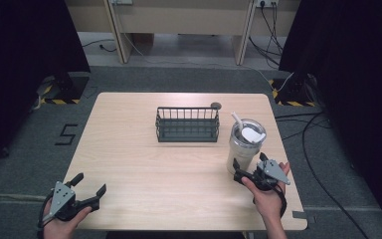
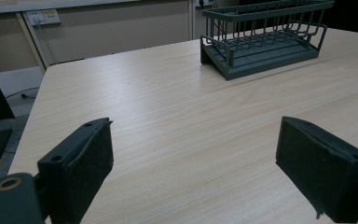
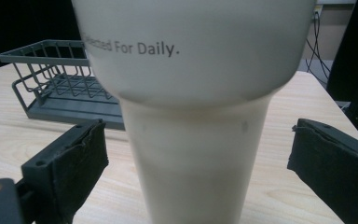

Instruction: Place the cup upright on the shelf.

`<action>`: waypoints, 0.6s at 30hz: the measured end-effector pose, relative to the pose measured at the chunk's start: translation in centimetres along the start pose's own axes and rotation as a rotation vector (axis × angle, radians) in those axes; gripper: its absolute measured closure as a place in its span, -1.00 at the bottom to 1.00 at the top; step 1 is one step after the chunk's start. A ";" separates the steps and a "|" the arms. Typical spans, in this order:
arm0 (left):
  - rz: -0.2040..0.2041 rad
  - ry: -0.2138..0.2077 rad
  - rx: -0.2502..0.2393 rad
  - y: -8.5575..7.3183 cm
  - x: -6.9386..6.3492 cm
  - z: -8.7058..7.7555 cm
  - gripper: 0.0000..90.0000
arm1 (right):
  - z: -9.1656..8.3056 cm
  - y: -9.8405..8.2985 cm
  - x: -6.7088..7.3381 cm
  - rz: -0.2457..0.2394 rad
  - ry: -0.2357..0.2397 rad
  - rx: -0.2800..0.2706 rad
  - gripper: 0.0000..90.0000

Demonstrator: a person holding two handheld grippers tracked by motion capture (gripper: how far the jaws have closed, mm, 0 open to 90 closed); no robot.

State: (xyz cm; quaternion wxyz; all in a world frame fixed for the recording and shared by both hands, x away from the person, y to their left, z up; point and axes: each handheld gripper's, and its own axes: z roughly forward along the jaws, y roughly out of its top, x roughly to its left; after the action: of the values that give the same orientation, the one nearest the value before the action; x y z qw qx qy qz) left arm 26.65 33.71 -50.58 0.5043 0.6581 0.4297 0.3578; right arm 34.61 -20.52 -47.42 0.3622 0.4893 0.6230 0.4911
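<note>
A white tumbler with a clear lid and a straw stands upright at the right of the table, right of a dark wire basket. My right gripper is open just in front of the tumbler's base. In the right gripper view the tumbler rises between the two pads, which stand apart from its narrow lower part. My left gripper is open at the near left corner with nothing between its pads. The basket lies far ahead of it.
The basket is empty and sits at mid-table towards the back. A small dark round disc lies behind it. The light wooden table has bare room between the grippers. Cables and dark stands lie on the floor around.
</note>
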 end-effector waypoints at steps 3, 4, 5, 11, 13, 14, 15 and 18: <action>-0.001 -0.001 -0.001 0.0 0.0 0.0 -0.77 | 0.5 0.1 0.0 0.004 0.000 0.001 -0.90; -0.001 -0.001 -0.001 0.0 0.0 0.0 -0.77 | 0.8 0.1 0.1 0.006 0.001 0.003 -0.90; -0.001 -0.002 -0.001 0.0 0.0 0.0 -0.77 | 1.0 0.2 0.1 0.008 0.004 0.005 -0.89; 0.000 -0.001 -0.003 0.0 0.1 0.0 -0.77 | 2.4 0.5 0.3 0.012 0.010 0.005 -0.89; 0.000 -0.001 -0.004 0.0 0.1 0.0 -0.77 | 2.9 0.6 0.2 0.007 0.007 0.001 -0.89; 0.002 -0.001 -0.004 0.0 0.1 0.0 -0.77 | 3.1 0.6 0.2 0.008 0.007 -0.001 -0.89; 0.002 -0.002 -0.004 0.0 0.1 0.0 -0.77 | 3.3 0.6 0.2 0.010 0.010 -0.005 -0.89; 0.004 -0.004 -0.003 0.0 0.0 0.0 -0.77 | 3.7 0.5 0.1 0.016 0.012 -0.008 -0.88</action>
State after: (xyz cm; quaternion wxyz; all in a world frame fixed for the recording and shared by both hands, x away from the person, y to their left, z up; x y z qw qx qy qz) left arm 26.64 33.75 -50.56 0.5052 0.6590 0.4268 0.3582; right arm 38.19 -19.45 -47.85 0.3565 0.4897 0.6194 0.4994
